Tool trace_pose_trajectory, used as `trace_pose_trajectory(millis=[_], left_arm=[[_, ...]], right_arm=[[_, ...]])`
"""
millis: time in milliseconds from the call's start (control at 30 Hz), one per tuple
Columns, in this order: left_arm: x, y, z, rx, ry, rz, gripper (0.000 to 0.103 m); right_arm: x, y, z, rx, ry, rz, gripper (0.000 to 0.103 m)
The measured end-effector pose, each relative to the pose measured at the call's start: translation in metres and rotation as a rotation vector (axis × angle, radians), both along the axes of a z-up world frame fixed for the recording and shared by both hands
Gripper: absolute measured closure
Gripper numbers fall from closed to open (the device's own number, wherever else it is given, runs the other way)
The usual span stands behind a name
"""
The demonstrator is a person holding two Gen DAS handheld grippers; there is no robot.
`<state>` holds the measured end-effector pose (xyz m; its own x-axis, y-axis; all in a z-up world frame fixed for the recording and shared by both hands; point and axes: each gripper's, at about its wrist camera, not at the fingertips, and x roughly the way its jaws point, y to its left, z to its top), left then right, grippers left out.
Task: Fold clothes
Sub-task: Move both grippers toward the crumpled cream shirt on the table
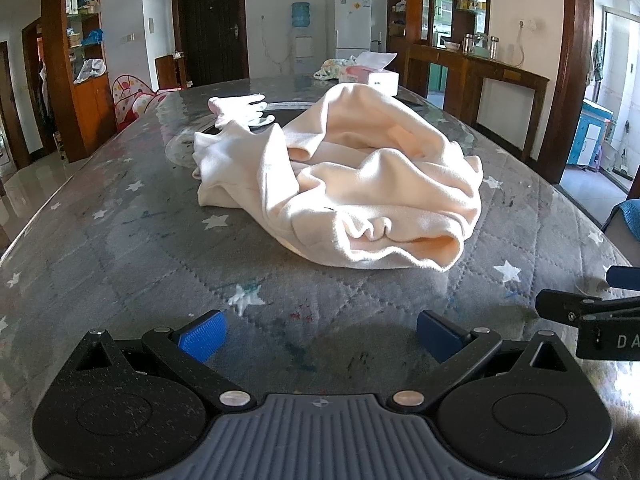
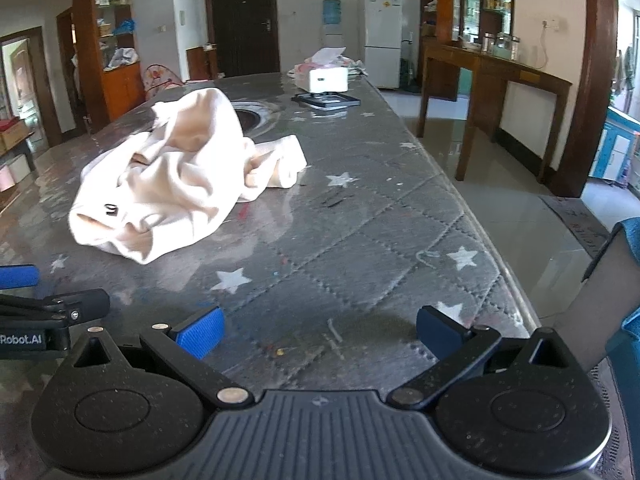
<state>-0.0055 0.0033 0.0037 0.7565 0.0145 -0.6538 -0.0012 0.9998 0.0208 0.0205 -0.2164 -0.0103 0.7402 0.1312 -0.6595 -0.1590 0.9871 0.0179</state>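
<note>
A cream garment point(image 1: 360, 184) lies crumpled in a heap on the grey star-patterned table cover point(image 1: 140, 248). It also shows in the right wrist view point(image 2: 176, 180), to the left and ahead. My left gripper point(image 1: 320, 338) is open and empty, low over the cover, short of the garment's near hem. My right gripper point(image 2: 318, 334) is open and empty, near the table's front right edge, apart from the garment. Each gripper's arm shows at the side of the other's view.
A pair of white gloves point(image 1: 240, 110) lies beyond the garment by a round recess point(image 2: 250, 118) in the table. A tissue box point(image 2: 326, 78) and a dark flat tray point(image 2: 326, 100) sit at the far end. The table edge point(image 2: 500, 240) drops off on the right.
</note>
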Motion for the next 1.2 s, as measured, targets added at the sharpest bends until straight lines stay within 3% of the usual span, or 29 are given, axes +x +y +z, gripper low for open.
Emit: trace_pose_trajectory(millis=[533,700,1200], left_arm=[[-0.017,0.019,0.022,-0.053,0.026,0.071,0.000],[-0.024,0.026,0.027,-0.026,0.034,0.102,0.000],[-0.045,0.048,0.041,-0.046,0.046,0.208,0.000]], right_arm=[[-0.014,0.007,0.014,0.032,0.006,0.064,0.000],[-0.021,0.011,0.020,0.040,0.003,0.048,0.000],[-0.034,0.025,0.031,0.114,0.022,0.025,0.000]])
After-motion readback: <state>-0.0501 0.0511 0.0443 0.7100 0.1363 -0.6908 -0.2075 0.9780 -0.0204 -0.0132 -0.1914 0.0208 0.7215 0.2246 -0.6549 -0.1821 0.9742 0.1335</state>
